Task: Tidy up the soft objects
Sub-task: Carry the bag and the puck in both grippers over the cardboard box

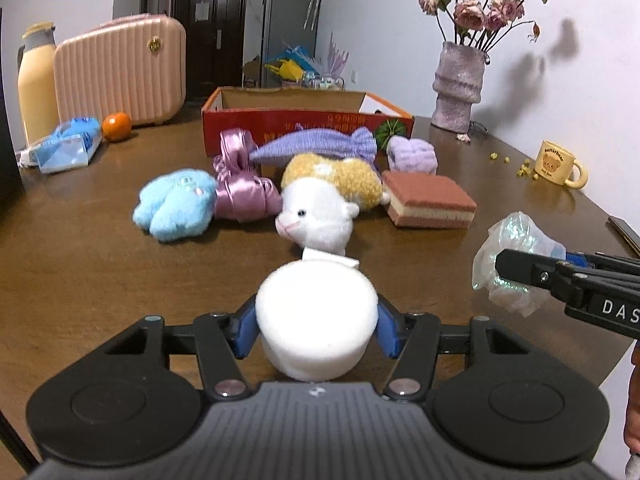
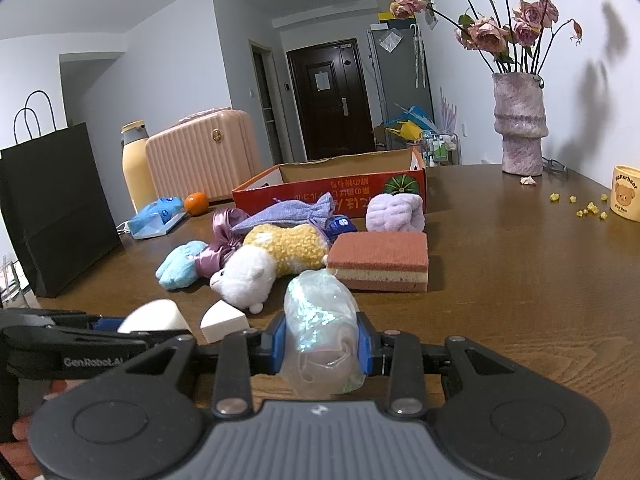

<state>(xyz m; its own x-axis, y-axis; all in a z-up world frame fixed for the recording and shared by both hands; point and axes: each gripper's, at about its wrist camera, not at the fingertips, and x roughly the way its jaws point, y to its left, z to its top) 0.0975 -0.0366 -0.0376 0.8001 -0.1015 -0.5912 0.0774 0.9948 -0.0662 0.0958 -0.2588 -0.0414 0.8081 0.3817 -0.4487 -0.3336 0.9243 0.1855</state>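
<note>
My left gripper point(image 1: 316, 322) is shut on a white round sponge point(image 1: 316, 296), its blue pads pressing both sides. My right gripper point(image 2: 322, 340) is shut on a crumpled clear plastic bag point(image 2: 320, 312), low over the table's front. A white wedge sponge point(image 2: 222, 322) lies between the two grippers. Beyond them lie a white and yellow plush lamb point(image 1: 320, 208), a blue plush point(image 1: 174, 208), a pink satin ribbon point(image 1: 240, 188), a purple knit cloth point(image 1: 316, 146), a lilac towel roll point(image 1: 412, 154) and a brown layered sponge point(image 1: 430, 200). An open red cardboard box point(image 1: 304, 124) stands behind them.
At the back left stand a pink suitcase point(image 1: 120, 72), a yellow flask point(image 1: 36, 80), an orange point(image 1: 117, 126) and a blue packet point(image 1: 68, 146). A vase of roses point(image 1: 458, 88) and a yellow mug point(image 1: 558, 164) are on the right. A black paper bag point(image 2: 52, 208) stands at the left edge.
</note>
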